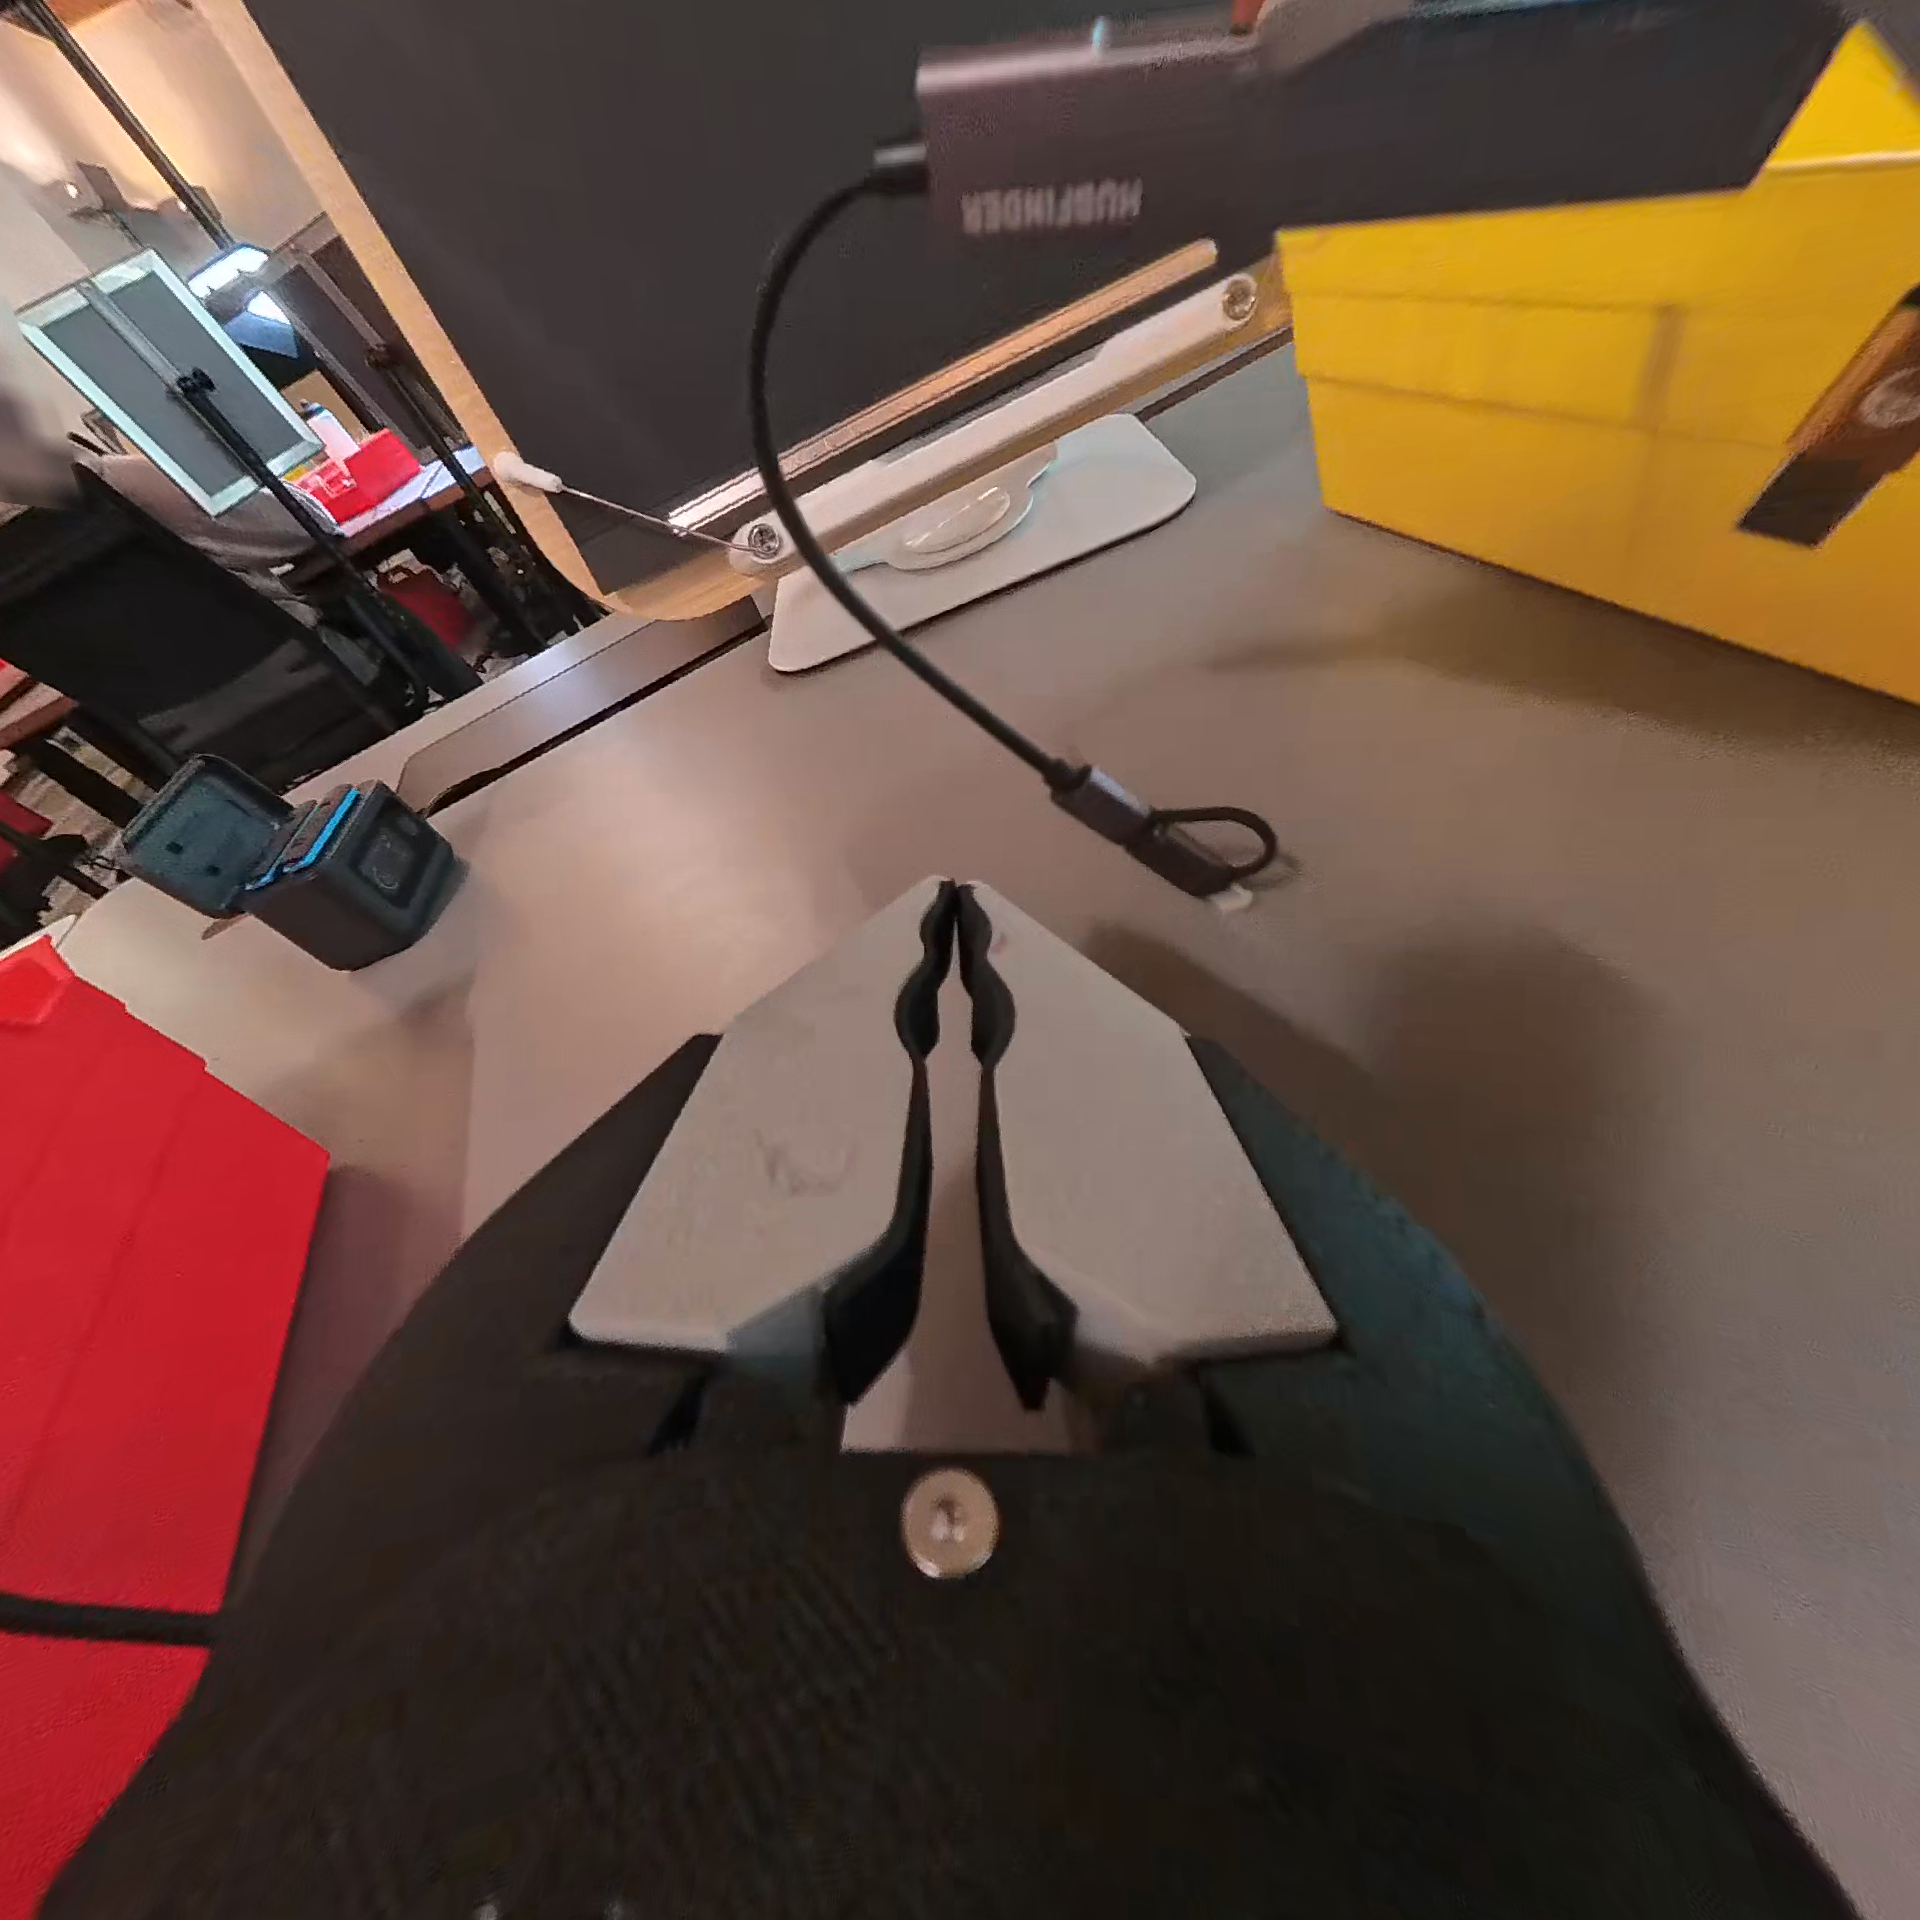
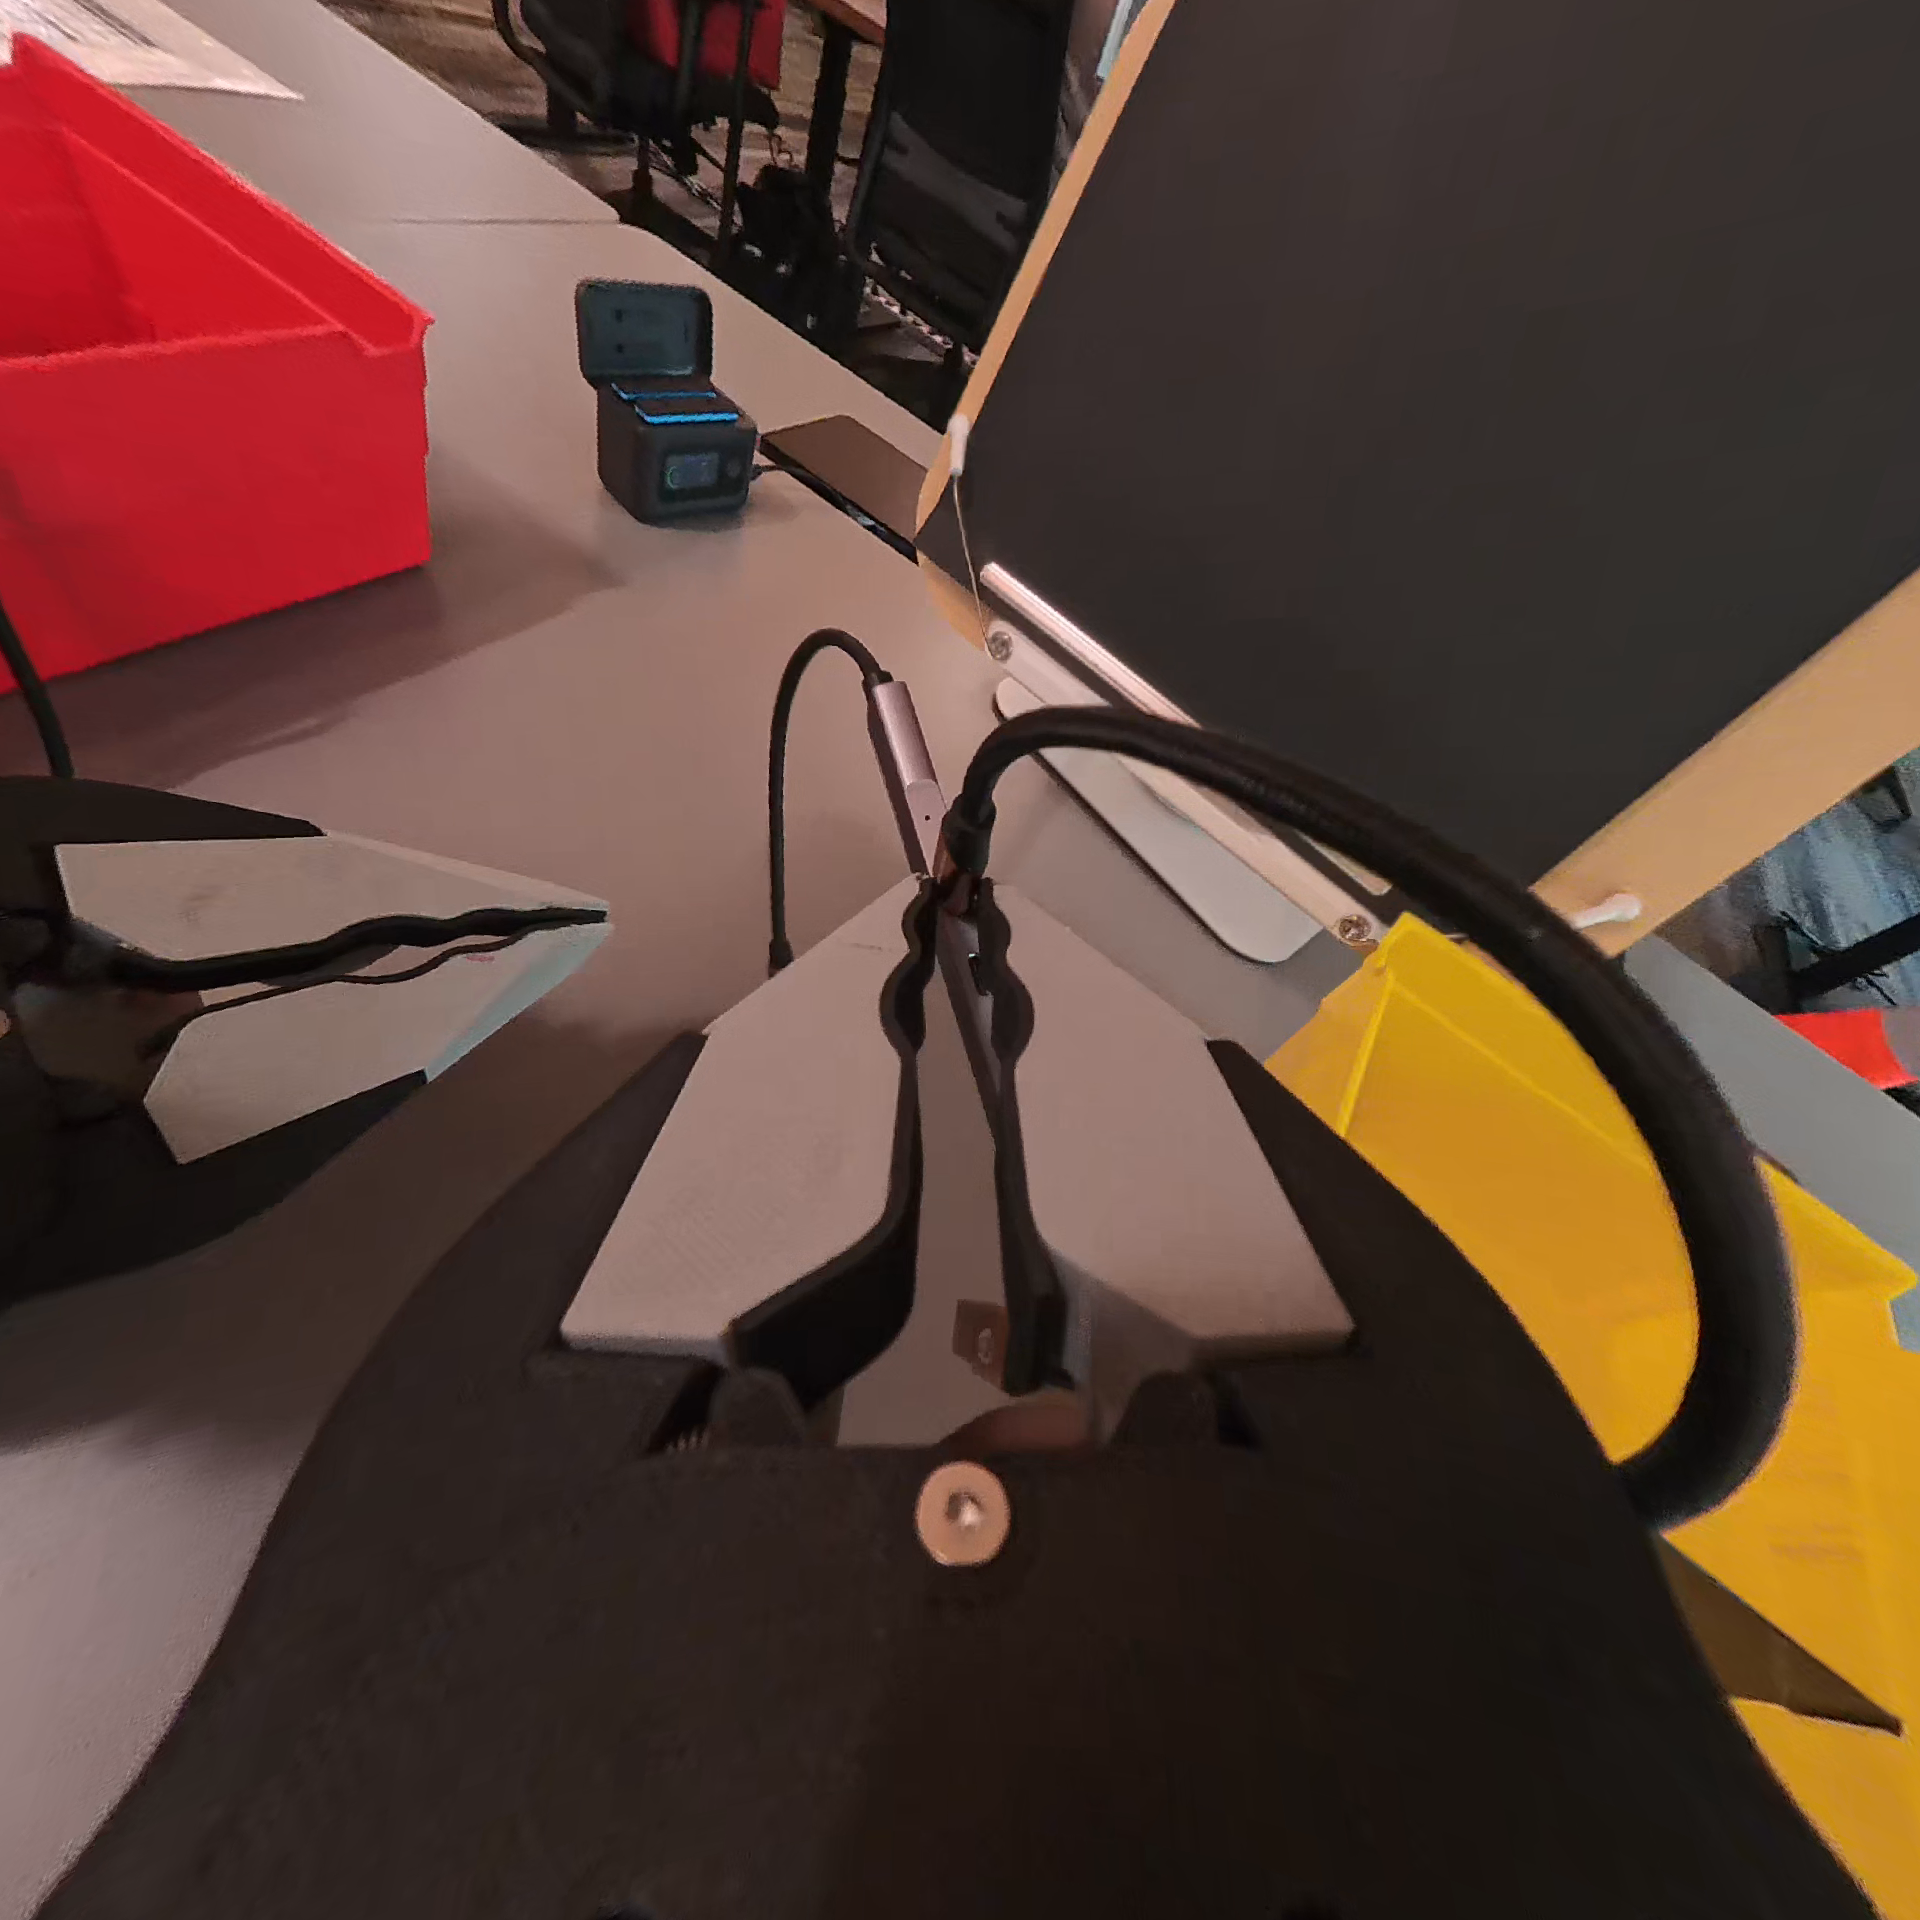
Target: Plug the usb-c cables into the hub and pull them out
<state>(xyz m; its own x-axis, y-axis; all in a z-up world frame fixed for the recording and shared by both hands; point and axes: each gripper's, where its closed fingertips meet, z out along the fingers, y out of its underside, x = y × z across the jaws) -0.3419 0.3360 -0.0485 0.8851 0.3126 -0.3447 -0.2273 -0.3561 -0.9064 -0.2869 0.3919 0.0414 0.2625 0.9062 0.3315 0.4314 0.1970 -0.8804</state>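
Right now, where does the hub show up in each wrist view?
Left wrist view: the hub is at the top centre, lifted off the table, its thin cable drooping to the table.
Right wrist view: the hub is at centre, edge-on, clamped in the right hand-held gripper.
Shared landmark: the dark open-lidded case.

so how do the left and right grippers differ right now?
The left gripper is shut on nothing, its fingers pressed together over the grey tabletop. The right gripper is shut on the slim grey metal hub, held off the table, with a thick black braided cable arching from its tips. Both share grey wedge fingers with black wavy pads.
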